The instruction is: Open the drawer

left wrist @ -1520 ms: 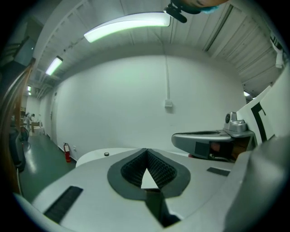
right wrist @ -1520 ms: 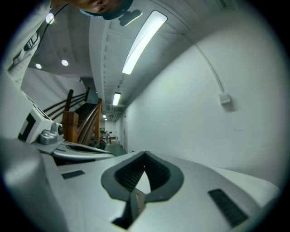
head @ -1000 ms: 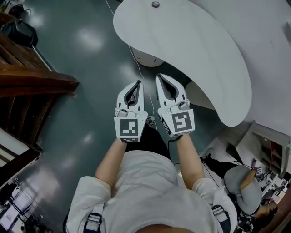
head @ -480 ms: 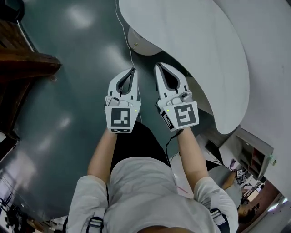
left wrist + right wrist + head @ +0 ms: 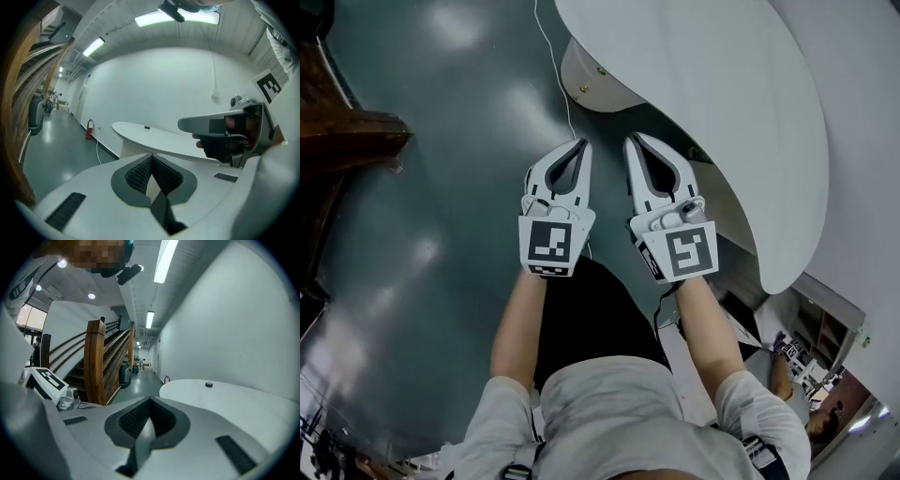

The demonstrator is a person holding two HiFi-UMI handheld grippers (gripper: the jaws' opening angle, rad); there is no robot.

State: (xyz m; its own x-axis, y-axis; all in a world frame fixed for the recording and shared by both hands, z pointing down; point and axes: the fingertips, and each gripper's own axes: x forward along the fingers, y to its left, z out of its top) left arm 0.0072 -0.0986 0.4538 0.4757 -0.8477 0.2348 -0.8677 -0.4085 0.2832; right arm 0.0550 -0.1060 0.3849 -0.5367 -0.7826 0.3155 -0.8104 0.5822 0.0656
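My left gripper (image 5: 580,143) and right gripper (image 5: 630,140) are held side by side over the dark floor, both shut with nothing in them. They point toward a white curved desk (image 5: 722,103). A rounded white pedestal (image 5: 592,86) under the desk top shows two small knobs (image 5: 583,90); no drawer front can be made out. In the left gripper view the jaws (image 5: 151,157) meet, with the desk (image 5: 150,136) ahead and the right gripper (image 5: 220,126) beside them. In the right gripper view the jaws (image 5: 150,400) are closed too, beside the desk top (image 5: 234,397).
A wooden staircase (image 5: 347,141) rises at the left, seen as stairs (image 5: 101,362) in the right gripper view. A white cable (image 5: 555,56) runs over the floor. A fire extinguisher (image 5: 88,129) stands by the far wall. A small dark object (image 5: 208,385) lies on the desk.
Both grippers, still shut, have sunk side by side toward the floor. More of the desk's pedestal shows from under the top, and the staircase has slid toward the left edge.
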